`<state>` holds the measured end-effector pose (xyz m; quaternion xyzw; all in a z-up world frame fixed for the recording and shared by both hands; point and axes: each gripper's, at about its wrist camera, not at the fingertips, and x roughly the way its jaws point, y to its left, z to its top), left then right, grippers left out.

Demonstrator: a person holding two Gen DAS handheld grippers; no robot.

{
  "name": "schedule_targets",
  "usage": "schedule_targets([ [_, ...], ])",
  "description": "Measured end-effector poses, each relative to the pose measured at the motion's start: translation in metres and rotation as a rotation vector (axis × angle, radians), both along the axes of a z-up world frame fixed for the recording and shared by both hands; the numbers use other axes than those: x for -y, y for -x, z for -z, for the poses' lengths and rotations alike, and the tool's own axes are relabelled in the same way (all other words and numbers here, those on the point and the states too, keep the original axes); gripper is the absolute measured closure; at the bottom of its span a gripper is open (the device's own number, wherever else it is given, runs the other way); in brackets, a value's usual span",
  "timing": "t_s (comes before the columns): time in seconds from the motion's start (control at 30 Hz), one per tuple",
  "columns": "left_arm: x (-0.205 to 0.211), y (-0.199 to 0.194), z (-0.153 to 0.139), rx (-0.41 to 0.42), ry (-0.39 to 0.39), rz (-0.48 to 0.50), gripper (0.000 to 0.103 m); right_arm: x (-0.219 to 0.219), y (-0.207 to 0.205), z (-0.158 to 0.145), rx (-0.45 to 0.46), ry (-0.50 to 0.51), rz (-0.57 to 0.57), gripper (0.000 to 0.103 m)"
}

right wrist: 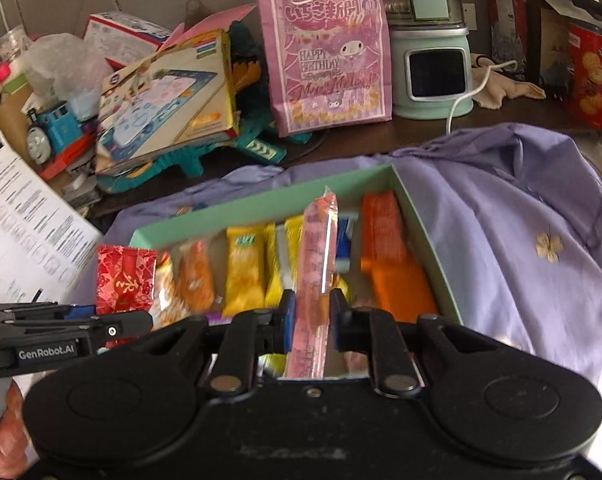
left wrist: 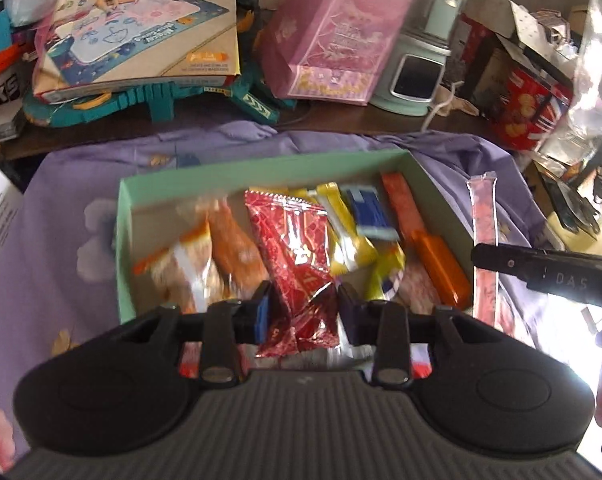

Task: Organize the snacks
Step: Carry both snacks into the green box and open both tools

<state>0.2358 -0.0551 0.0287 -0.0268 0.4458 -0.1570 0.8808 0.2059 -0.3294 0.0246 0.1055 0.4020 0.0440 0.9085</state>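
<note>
A mint green box (left wrist: 229,174) (right wrist: 261,206) sits on a lilac cloth and holds several snack packs: orange, yellow, blue and red-orange ones. My left gripper (left wrist: 303,312) is shut on a red foil packet (left wrist: 297,248) and holds it over the box's near middle; the packet also shows in the right wrist view (right wrist: 125,276), at the box's left end. My right gripper (right wrist: 311,322) is shut on a long pink stick pack (right wrist: 317,264), held upright over the box's near edge. In the left wrist view that stick pack (left wrist: 483,224) hangs just right of the box.
Behind the box the dark table carries a pink gift bag (right wrist: 325,60), a mint blender base (right wrist: 435,72), a toy mat box (right wrist: 169,100), a blue toy train (right wrist: 53,132) and a red biscuit tin (left wrist: 529,108). A printed sheet (right wrist: 25,224) lies at the left.
</note>
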Motion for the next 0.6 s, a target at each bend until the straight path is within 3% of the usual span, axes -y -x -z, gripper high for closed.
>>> schedule_targets([
  [0.33, 0.019, -0.071, 0.034, -0.047, -0.033, -0.03, 0.068, -0.012, -0.049, 0.041, -0.072, 0.024, -0.017, 0.085],
  [0.37, 0.02, -0.074, 0.037, -0.044, -0.043, -0.039, 0.067, -0.013, -0.051, 0.043, -0.078, 0.026, -0.024, 0.084],
  [0.43, 0.021, -0.077, 0.04, -0.033, -0.075, -0.062, 0.051, -0.013, -0.052, 0.045, -0.078, 0.023, -0.024, 0.079],
  [0.47, 0.022, -0.077, 0.042, -0.036, -0.085, -0.071, 0.026, -0.013, -0.051, 0.045, -0.072, 0.021, -0.019, 0.066],
  [0.5, 0.021, -0.076, 0.043, -0.032, -0.091, -0.083, 0.011, -0.013, -0.05, 0.044, -0.067, 0.019, -0.011, 0.043],
  [0.57, 0.021, -0.071, 0.044, -0.017, -0.1, -0.086, 0.009, -0.011, -0.044, 0.04, -0.041, 0.023, 0.01, 0.019],
  [0.6, 0.021, -0.07, 0.044, -0.022, -0.102, -0.081, 0.008, -0.01, -0.042, 0.039, -0.032, 0.027, 0.016, 0.016],
])
